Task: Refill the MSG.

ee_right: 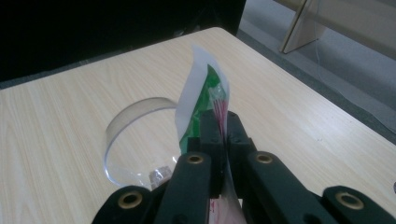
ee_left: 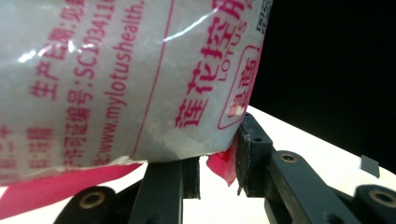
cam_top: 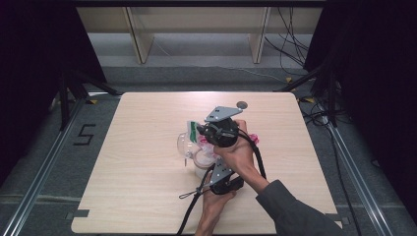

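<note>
A plastic bag [ee_left: 116, 79], white with pink print and a pink bottom seam, is held up between both grippers over the middle of the table. My right gripper [ee_right: 226, 128] is shut on the bag's [ee_right: 201, 93] thin white-and-green top edge. My left gripper [ee_left: 218, 168] comes from below and is shut on the pink bottom corner. A clear plastic cup [ee_right: 130, 135] stands on the table just beyond the bag's top. In the high view the right gripper [cam_top: 221, 130] is above the left gripper [cam_top: 223, 179], with the bag [cam_top: 193, 132] and cup [cam_top: 183, 143] to their left.
The light wooden table [cam_top: 147, 196] is bare on all sides of the hands. A small grey disc [cam_top: 241, 104] lies near the far edge. Tripod legs [cam_top: 69, 88] and cables [cam_top: 290, 44] are on the floor beyond the table.
</note>
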Motion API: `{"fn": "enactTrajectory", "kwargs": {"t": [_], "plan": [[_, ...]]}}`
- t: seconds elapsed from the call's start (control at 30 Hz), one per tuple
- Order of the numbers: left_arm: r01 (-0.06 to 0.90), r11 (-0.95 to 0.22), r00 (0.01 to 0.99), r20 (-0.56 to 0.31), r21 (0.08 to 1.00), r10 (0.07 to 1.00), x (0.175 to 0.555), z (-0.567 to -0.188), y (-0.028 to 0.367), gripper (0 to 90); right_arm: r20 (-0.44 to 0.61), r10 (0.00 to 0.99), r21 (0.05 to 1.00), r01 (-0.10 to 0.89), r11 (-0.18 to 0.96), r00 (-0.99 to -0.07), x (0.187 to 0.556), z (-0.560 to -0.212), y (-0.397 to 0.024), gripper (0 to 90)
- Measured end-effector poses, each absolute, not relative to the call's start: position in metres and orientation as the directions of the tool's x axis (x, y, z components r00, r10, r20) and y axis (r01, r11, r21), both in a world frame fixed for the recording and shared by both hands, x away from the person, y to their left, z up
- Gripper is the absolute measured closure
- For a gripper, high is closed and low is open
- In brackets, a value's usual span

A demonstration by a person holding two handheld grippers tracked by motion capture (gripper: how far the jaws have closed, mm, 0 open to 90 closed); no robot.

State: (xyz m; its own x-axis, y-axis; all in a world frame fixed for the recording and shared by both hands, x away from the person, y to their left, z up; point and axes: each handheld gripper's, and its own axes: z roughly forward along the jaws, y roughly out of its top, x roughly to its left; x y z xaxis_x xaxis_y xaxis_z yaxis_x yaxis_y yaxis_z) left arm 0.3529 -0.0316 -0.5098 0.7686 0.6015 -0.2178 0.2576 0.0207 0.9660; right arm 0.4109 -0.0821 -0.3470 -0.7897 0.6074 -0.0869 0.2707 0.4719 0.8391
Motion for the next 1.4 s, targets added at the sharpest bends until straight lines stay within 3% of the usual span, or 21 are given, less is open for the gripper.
{"fn": "enactTrajectory", "kwargs": {"t": [1.4], "plan": [[0.247,0.034,0.766,-0.217,0.968,0.606,0.3493,-0.5056,-0.0364,73.0,-0.082,0.612,0.834,0.282,0.474,-0.787,0.4124,-0.3466,-0.0794,89.9]]}}
